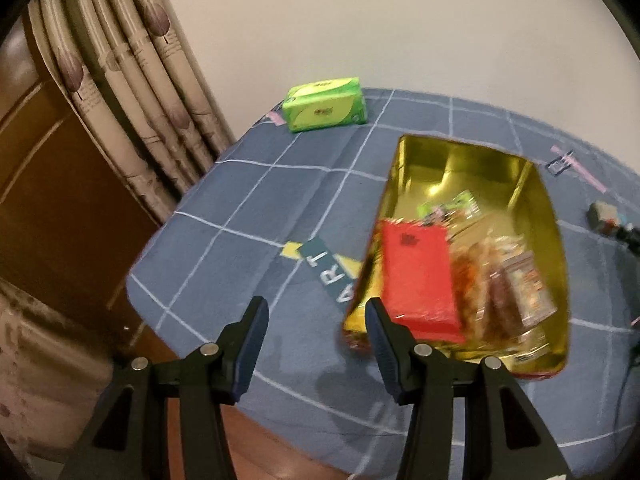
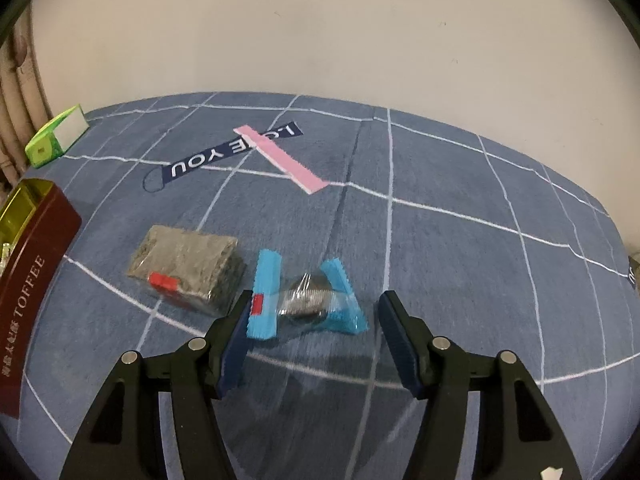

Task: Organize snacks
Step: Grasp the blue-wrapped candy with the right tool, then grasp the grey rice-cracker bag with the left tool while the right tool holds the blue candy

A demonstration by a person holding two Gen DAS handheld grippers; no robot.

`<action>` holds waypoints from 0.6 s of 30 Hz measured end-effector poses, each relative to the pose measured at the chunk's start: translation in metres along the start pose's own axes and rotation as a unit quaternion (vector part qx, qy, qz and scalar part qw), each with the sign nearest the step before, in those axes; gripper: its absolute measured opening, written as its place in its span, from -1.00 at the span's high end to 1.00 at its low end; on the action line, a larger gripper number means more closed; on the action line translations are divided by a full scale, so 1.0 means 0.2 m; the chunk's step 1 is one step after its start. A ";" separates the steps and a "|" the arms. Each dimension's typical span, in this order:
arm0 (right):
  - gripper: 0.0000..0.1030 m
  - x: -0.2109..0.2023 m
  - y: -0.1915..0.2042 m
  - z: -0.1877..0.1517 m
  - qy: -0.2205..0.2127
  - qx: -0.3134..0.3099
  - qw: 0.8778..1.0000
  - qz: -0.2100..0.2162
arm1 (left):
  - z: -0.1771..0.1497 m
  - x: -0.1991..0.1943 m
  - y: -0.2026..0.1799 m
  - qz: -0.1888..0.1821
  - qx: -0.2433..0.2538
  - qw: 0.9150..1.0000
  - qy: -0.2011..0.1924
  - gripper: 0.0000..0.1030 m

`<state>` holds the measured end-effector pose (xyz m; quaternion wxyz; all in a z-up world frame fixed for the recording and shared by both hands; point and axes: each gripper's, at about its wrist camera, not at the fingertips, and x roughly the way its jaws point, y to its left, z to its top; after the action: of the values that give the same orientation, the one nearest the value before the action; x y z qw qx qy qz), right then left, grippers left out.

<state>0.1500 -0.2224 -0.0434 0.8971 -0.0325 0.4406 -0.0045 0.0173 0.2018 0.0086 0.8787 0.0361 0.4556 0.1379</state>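
Dim warm indoor light, motion blur, glare inside the gold tin (image 1: pixel 460 168), strong fisheye edge warping.

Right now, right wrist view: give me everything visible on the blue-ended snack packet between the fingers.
The blue-ended snack packet is a clear plastic wrapper with opaque light-blue serrated seals at both ends and a small red patch on its left seal. Inside sits a dark, round, ridged piece; blur hides what it is. It lies flat on the blue checked tablecloth, right of the grey wrapped block, not touching it. The right gripper is open and straddles it; whether the left finger touches the left seal is unclear.
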 end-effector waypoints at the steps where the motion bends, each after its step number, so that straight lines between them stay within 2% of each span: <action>1: -0.12 0.00 0.00 0.00 -0.003 -0.001 1.000 0.004 | 0.01 -0.01 -0.01 -0.008 -0.005 1.000 0.001 0.00; 5: 0.14 0.01 -0.02 0.01 -0.007 0.003 1.000 0.020 | 0.03 -0.01 -0.09 -0.020 -0.001 1.000 0.007 0.00; 9: 0.28 0.00 -0.04 0.01 -0.009 0.008 1.000 0.026 | 0.06 -0.04 -0.24 -0.036 0.017 0.999 0.007 0.00; 18: 0.38 -0.06 -0.13 -0.05 -0.018 0.012 0.999 0.026 | 0.13 -0.10 -0.63 -0.103 0.072 0.992 0.006 0.00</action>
<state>0.1351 -0.2480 -0.0392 0.9051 -0.0105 0.4248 0.0141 0.0539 0.0766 0.0152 0.8808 0.0514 0.4705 0.0135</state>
